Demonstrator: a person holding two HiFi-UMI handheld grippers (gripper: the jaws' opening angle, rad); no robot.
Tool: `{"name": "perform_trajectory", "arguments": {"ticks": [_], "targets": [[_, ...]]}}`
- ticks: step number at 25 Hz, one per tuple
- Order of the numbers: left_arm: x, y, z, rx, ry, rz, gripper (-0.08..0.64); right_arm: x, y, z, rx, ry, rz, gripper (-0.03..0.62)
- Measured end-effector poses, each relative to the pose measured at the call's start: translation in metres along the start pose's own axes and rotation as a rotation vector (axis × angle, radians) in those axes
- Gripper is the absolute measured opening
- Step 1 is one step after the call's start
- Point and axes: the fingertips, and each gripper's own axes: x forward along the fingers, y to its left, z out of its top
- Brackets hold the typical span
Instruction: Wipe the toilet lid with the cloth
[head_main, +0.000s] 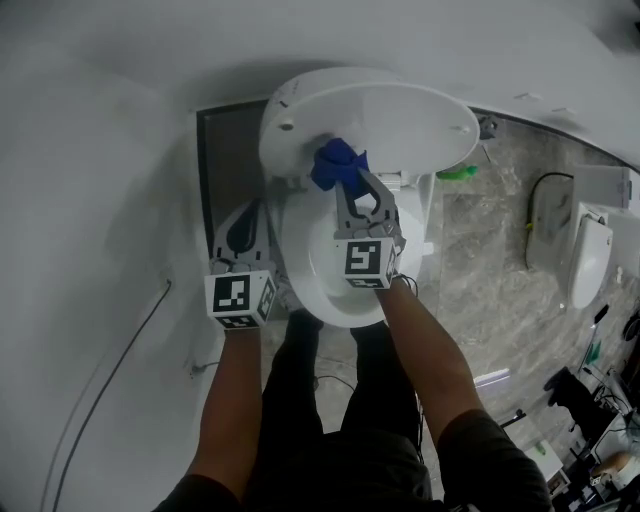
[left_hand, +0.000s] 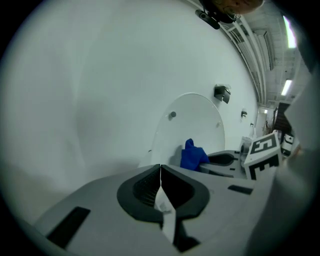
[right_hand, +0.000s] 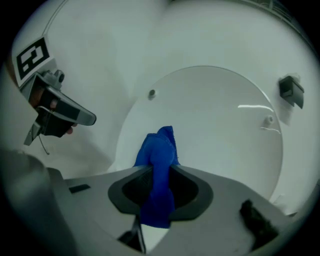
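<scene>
Nearest, the person's forearms (head_main: 432, 352) are seen stretched toward the raised toilet lid (head_main: 372, 122), each ending in a marker cube. The left gripper (left_hand: 160, 169) is held below and to the left of the lid, beside the toilet bowl (head_main: 300, 262). Its jaws are pressed together with nothing caught between them, and it is kept apart from the lid.

The right gripper (right_hand: 160, 171) is pointed at the lid's lower middle, above the bowl. Its jaws are closed on a blue cloth (right_hand: 159, 149), which is bunched and pinched at its middle. One end hangs back under the jaws and the other stands up beyond the fingertips, toward the lid's inner face. Whether the cloth is actually pressed onto the lid cannot be settled from any view.

The lid itself is tilted up and open, white and glossy, with small round bumpers (right_hand: 151, 93) set near its rim. Beyond it a plain white wall is seen, with a small dark fitting (right_hand: 292, 92) mounted to the lid's right. A green object (head_main: 458, 173) lies on the marbled floor (head_main: 500, 300), also to the lid's right.
</scene>
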Motion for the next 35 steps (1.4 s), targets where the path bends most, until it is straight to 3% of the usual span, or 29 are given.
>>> {"name": "perform_trajectory", "arguments": {"ticks": [8,14,23,35], "targets": [[-0.014,0.037,-0.009,0.009,0.007,0.036,0.012,0.051,0.072,0.012,-0.024,-0.024,0.11,0.089],[-0.014,0.028,-0.02,0.01,0.015,0.006,0.012,0.071,0.071,0.01,-0.019,-0.006,0.078,0.089],[0.0,0.006,-0.026,0.026,0.033,-0.044,0.012,0.065,0.024,-0.016,-0.005,0.044,-0.032,0.089],[0.024,-0.051,-0.029,0.052,0.054,-0.135,0.012,0.026,-0.09,-0.07,0.029,0.105,-0.226,0.089]]}}
